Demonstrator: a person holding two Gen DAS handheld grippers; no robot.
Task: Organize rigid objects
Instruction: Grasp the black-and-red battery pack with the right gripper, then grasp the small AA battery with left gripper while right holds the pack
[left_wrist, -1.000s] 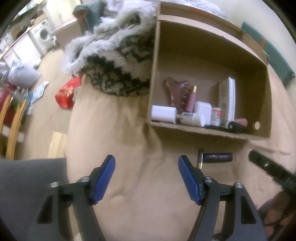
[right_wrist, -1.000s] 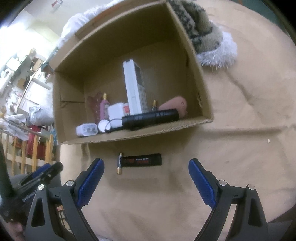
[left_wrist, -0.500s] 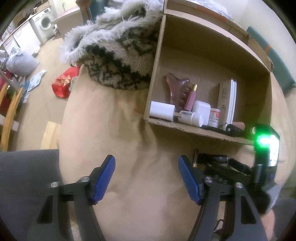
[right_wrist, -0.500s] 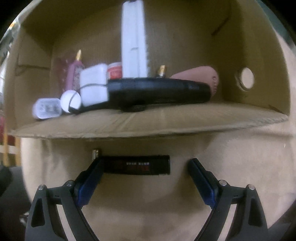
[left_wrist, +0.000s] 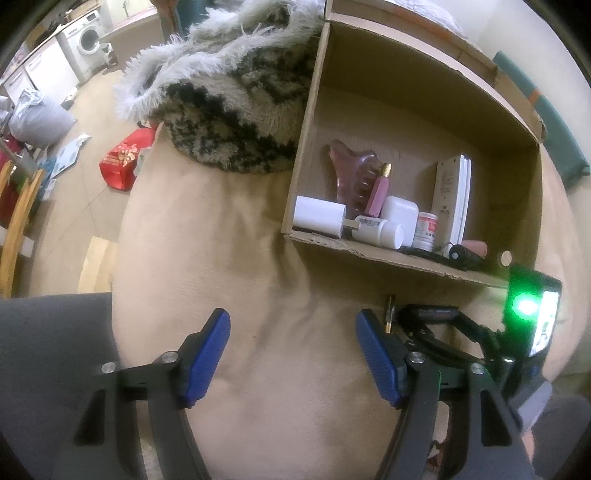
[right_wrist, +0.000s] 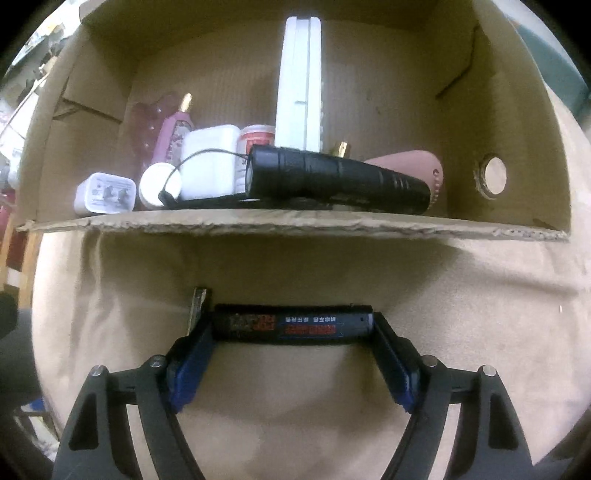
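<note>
A tan, suede-like cushioned surface (left_wrist: 258, 258) fills both views, with a tiled floor, a white washing machine (left_wrist: 86, 38) and a red bag (left_wrist: 123, 162) beyond its edge at ten o'clock in the left wrist view. A shaggy grey-and-black patterned throw (left_wrist: 229, 110) lies at twelve o'clock, against the side of an open brown cardboard box (left_wrist: 424, 92) resting on its side.

Inside the box, left to right in the right wrist view: a white plug adapter (right_wrist: 103, 194), a small white round-capped bottle (right_wrist: 159, 184), a pink bottle with a gold cap (right_wrist: 175, 131), a white rounded case (right_wrist: 210, 162), a small red-and-white jar (right_wrist: 256, 134), a tall white flat remote-like slab (right_wrist: 299, 85) standing upright, a black cylindrical torch (right_wrist: 336, 179) lying across the box lip, and a pink oval case (right_wrist: 410, 162) behind it.

The left gripper (left_wrist: 293, 354) hangs over bare cushion at six o'clock, its blue-padded fingers apart with nothing between them.

Just in front of the box, a black cylindrical battery-like stick with red and white print (right_wrist: 291, 325) lies flat on the cushion, a small gold-tipped piece (right_wrist: 199, 301) at its left end. The right gripper (right_wrist: 291, 328) is lowered around it; its fingers have just been closing and now sit at the stick's two ends, seemingly touching them, though a firm clamp cannot be confirmed.
</note>
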